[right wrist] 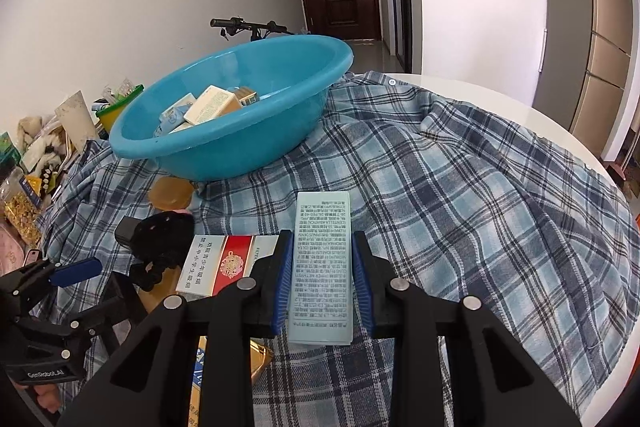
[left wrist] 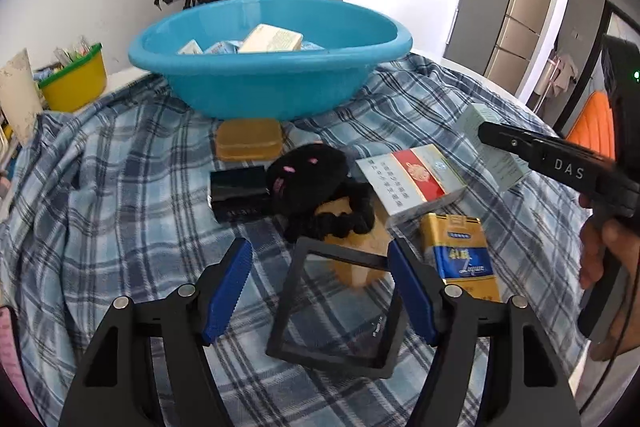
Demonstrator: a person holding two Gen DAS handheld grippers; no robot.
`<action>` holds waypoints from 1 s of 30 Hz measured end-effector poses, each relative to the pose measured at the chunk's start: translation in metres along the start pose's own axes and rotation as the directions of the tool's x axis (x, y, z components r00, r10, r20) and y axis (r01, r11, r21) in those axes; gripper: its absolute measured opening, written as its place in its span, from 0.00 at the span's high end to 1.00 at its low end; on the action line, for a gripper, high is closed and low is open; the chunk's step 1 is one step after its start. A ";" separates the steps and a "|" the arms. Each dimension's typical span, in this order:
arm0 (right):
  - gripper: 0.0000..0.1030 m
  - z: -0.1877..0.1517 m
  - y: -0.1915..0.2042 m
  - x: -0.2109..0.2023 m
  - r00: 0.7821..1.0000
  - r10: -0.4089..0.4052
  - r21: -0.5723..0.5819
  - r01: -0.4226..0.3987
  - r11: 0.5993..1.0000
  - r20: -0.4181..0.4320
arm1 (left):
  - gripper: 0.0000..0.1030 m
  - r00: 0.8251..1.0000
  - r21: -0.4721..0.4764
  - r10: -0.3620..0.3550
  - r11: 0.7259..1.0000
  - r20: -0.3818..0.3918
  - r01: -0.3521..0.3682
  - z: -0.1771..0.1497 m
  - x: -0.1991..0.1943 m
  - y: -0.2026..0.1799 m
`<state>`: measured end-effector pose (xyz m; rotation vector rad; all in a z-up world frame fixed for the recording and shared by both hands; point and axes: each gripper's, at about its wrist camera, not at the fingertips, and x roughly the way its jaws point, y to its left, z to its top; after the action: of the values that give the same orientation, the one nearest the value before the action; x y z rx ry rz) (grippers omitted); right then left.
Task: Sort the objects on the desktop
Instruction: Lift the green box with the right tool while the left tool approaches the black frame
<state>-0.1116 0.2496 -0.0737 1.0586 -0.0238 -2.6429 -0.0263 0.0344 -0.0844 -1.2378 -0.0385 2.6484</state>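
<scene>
My left gripper [left wrist: 320, 251] is open just above the plaid cloth [left wrist: 120, 207]. A black square frame with a clear pane [left wrist: 340, 311] lies tilted between its blue pads; the frame's far corner meets the right pad and the left pad stands apart from it. My right gripper [right wrist: 322, 239] is shut on a long pale green box [right wrist: 322, 267] printed with small text, held above the cloth. That box [left wrist: 494, 147] shows at the right of the left wrist view too. A blue basin [left wrist: 272, 87] with several small boxes inside stands at the back.
Ahead of the frame lie a black scrunchie [left wrist: 320, 187], a black box [left wrist: 240, 193], an amber case [left wrist: 248, 143], a red-and-white carton [left wrist: 408, 183] and a yellow-blue pack [left wrist: 460, 255]. A yellow tub [left wrist: 76, 83] sits far left. The table's round white edge [right wrist: 580, 147] curves right.
</scene>
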 end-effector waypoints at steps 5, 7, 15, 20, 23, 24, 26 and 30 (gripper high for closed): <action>0.74 -0.001 -0.004 -0.002 1.000 0.009 0.004 -0.009 1.000 0.003 | 0.06 0.998 -0.027 -0.061 0.998 -0.001 0.061 0.001 -0.004 0.004; 0.74 -0.001 -0.005 -0.003 1.000 0.013 0.010 -0.013 1.000 0.007 | 0.00 0.999 -0.011 -0.045 0.999 0.006 0.046 0.001 -0.006 0.003; 0.74 -0.004 -0.007 -0.003 1.000 0.027 0.016 -0.027 0.999 0.011 | 0.00 0.998 0.054 -0.018 0.998 -0.060 0.021 -0.004 0.013 -0.002; 0.74 -0.005 -0.009 -0.001 1.000 0.029 0.019 -0.029 0.999 0.008 | 0.00 0.996 0.055 -0.056 0.997 -0.075 0.060 -0.006 0.018 -0.005; 0.74 -0.005 -0.009 -0.002 1.000 0.028 0.019 -0.028 0.999 0.007 | 0.00 0.995 0.068 -0.055 0.996 -0.084 0.060 -0.008 0.021 -0.009; 0.74 -0.005 -0.009 -0.002 1.000 0.028 0.018 -0.028 0.999 0.007 | 0.00 0.995 0.072 -0.051 0.996 -0.086 0.057 -0.008 0.021 -0.010; 0.74 -0.005 -0.009 -0.001 1.000 0.027 0.018 -0.028 0.999 0.007 | 0.00 0.995 0.080 -0.054 0.995 -0.089 0.061 -0.008 0.022 -0.013; 0.74 -0.004 -0.009 -0.002 1.000 0.029 0.014 -0.029 0.999 0.009 | 0.00 0.996 0.097 -0.044 0.994 -0.081 0.052 -0.008 0.019 -0.016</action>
<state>-0.1099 0.2589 -0.0763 1.0427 -0.0591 -2.6255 -0.0288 0.0532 -0.1021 -1.2906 0.0735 2.5256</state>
